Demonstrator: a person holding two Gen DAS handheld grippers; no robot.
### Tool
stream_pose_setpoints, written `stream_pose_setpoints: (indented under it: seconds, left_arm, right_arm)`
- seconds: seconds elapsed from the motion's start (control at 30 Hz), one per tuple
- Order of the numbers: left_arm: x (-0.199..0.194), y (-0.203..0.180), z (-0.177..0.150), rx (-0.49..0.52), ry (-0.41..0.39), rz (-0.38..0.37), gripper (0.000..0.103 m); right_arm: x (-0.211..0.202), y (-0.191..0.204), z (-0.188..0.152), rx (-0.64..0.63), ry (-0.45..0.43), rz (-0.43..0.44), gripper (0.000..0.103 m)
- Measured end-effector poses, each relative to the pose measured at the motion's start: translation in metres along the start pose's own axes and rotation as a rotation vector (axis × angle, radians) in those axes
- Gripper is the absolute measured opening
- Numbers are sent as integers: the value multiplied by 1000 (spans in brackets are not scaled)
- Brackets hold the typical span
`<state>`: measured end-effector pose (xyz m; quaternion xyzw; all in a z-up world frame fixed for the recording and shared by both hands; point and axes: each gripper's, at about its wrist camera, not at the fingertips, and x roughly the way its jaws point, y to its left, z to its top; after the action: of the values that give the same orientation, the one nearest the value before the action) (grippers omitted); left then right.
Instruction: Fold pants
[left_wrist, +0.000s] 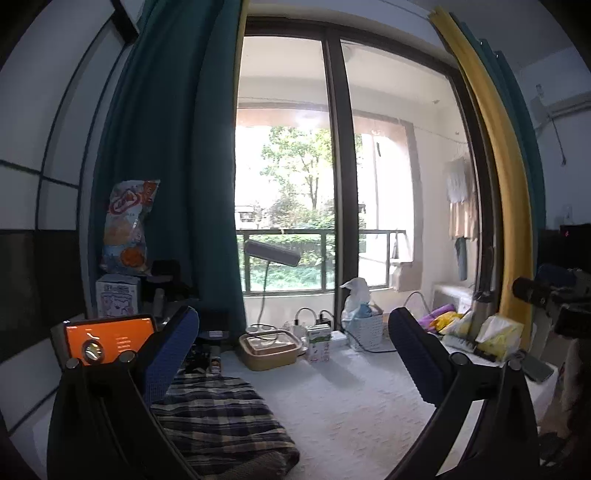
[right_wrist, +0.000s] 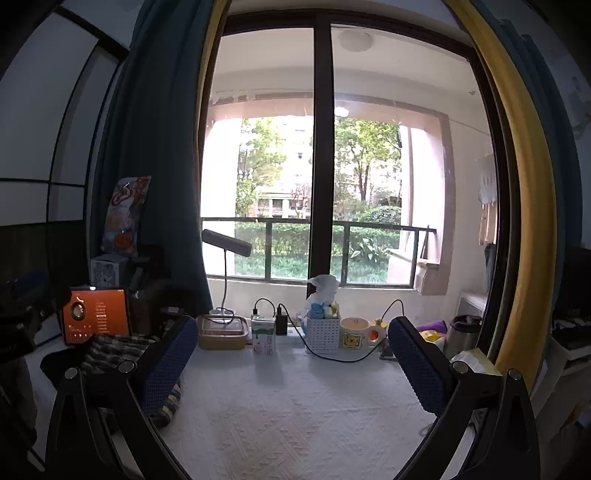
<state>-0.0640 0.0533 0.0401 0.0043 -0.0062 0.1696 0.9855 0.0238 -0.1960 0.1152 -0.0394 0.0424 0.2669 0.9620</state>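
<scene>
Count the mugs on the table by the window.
1: a cream mug with a cartoon bear, right of the white basket at the table's far edge. The basket and the clutter at the right could hide others.

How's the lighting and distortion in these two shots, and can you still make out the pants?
Left wrist view: the window blows out white, the room edges go dim, the frames bow outward, and the plaid pants stay readable. Right wrist view: softer backlight, the same fisheye bending, and the pants sit dark and partly hidden behind a finger.
</scene>
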Motion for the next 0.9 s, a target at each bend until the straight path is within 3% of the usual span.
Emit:
stream_pose_setpoints:
  seconds: [0.2,0.53,0.9]
  left_arm:
    - [-3,2,-1,-3,-14,17,102]
    - [8,6,-7,-11,46,58,102]
    - [7,6,-7,-15,54,42,102]
  right_arm:
    - [-1,2,-2,7,10,-21,103]
    - [6,7,-5,4,46,-7,103]
    - [8,5,-5,9,47,-8,103]
